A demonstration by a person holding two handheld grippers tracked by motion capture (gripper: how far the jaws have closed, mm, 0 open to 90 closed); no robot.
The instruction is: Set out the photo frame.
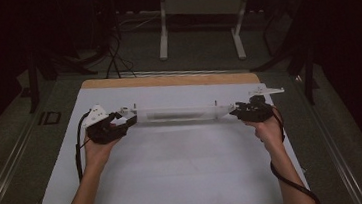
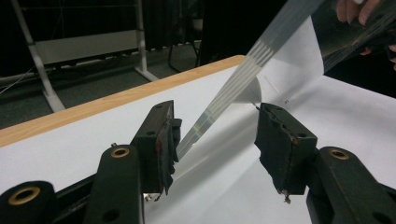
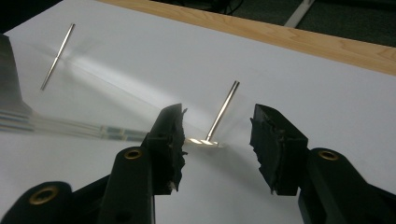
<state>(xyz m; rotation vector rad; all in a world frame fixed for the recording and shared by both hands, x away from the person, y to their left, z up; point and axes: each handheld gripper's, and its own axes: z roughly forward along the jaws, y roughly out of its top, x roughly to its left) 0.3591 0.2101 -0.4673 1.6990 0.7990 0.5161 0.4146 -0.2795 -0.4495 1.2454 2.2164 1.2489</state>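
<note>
- Dark room beyond, with a wooden table point(image 1: 167, 80) covered by a white sheet point(image 1: 175, 168); a person's forearms come in from the bottom of the high view.
- Clear acrylic panel point(image 1: 182, 113) lies between the two grippers, near the far side of the sheet; its long axis runs left to right across the table.
- Two thin metal pins point(image 3: 223, 111) stand up from the panel, one near each end.
- Left gripper point(image 1: 126, 121) sits at the panel's left end, jaws wide apart; the panel's edge rests against one pad, not pinched.
- Right gripper point(image 1: 237, 111) sits at the right end, jaws wide, straddling a pin without clamping.
- Risk: with neither end clamped, the slick panel could slide or drop if lifted; closing on a pin could bend it.
</note>
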